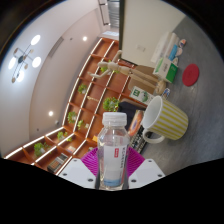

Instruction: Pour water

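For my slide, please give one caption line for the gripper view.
Claw shut on a water bottle, tilted near a striped mug.

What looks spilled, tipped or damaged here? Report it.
Nothing stands out. The water bottle is upright and capped in the gripper; the striped mug beyond it stands upright on the grey table, with no spill visible.

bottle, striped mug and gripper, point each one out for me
bottle [114,150], gripper view, on its pink label, between the fingers
striped mug [170,119], gripper view, on its yellow-green striped side
gripper [112,172], gripper view, midway between the fingertips, shut on the bottle
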`<state>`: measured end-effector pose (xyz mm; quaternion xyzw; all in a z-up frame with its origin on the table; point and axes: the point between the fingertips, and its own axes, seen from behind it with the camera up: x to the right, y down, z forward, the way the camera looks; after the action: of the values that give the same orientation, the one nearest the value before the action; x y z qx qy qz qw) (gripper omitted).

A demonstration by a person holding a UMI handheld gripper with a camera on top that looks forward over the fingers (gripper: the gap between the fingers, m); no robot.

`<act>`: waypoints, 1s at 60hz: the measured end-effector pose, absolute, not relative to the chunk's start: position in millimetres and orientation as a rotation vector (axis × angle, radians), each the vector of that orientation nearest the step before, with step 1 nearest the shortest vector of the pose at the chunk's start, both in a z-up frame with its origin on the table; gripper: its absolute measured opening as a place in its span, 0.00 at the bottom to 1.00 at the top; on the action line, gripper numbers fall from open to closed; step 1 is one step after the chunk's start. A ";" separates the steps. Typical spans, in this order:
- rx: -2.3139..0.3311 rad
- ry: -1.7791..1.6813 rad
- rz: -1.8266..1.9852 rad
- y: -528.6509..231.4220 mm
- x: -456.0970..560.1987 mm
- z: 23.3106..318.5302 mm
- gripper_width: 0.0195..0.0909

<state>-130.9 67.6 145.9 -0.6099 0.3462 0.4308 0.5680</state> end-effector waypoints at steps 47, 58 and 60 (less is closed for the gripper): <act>-0.901 1.495 1.609 104.2 -84.6 168.5 0.22; -1.135 1.219 1.418 100.2 -97.7 194.1 0.22; -1.204 1.117 1.333 99.1 -99.0 202.3 0.22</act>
<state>-99.0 99.1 202.3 -0.4961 0.4598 0.5491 0.4909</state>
